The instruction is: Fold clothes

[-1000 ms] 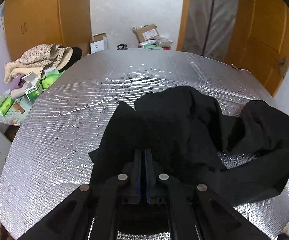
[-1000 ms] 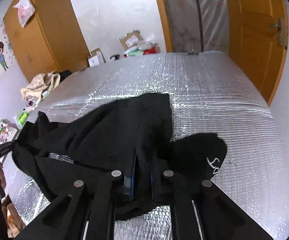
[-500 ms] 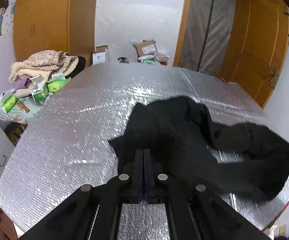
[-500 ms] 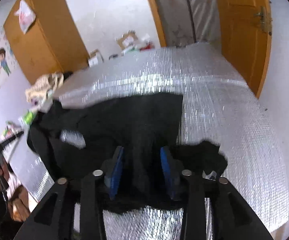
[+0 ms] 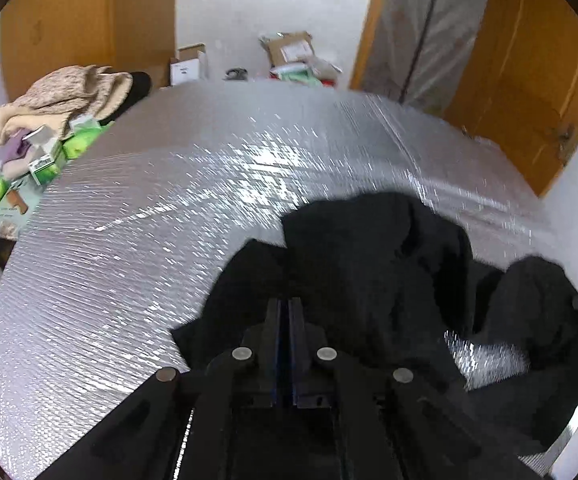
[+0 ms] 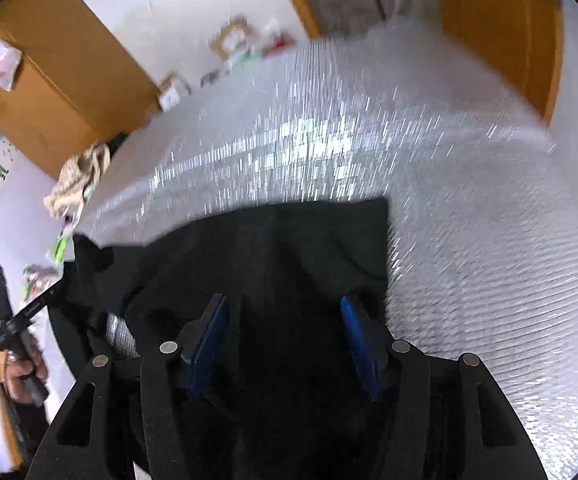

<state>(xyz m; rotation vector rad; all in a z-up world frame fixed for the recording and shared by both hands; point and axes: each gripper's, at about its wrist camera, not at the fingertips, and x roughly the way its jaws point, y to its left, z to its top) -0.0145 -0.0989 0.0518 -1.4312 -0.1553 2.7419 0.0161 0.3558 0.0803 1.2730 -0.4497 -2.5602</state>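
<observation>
A black garment (image 5: pixel 369 272) lies crumpled on the silver quilted table (image 5: pixel 149 220). My left gripper (image 5: pixel 289 308) is shut on its near left edge, the fingers pressed together with cloth around them. In the right wrist view the same garment (image 6: pixel 289 248) spreads out below my right gripper (image 6: pixel 285 312), which is open wide, its blue pads (image 6: pixel 213 332) apart above the cloth and holding nothing. The right wrist view is blurred by motion.
A beige heap of clothes (image 5: pixel 69 96) and green boxes (image 5: pixel 45 164) sit at the table's far left. Cardboard boxes (image 5: pixel 289 48) lie on the floor beyond. Orange doors (image 5: pixel 529 80) stand to the right. The other hand-held gripper (image 6: pixel 13 328) shows at the left.
My right gripper has opened wide and let go of the black garment. The left gripper stays shut on the cloth and has come lower and closer to it.
</observation>
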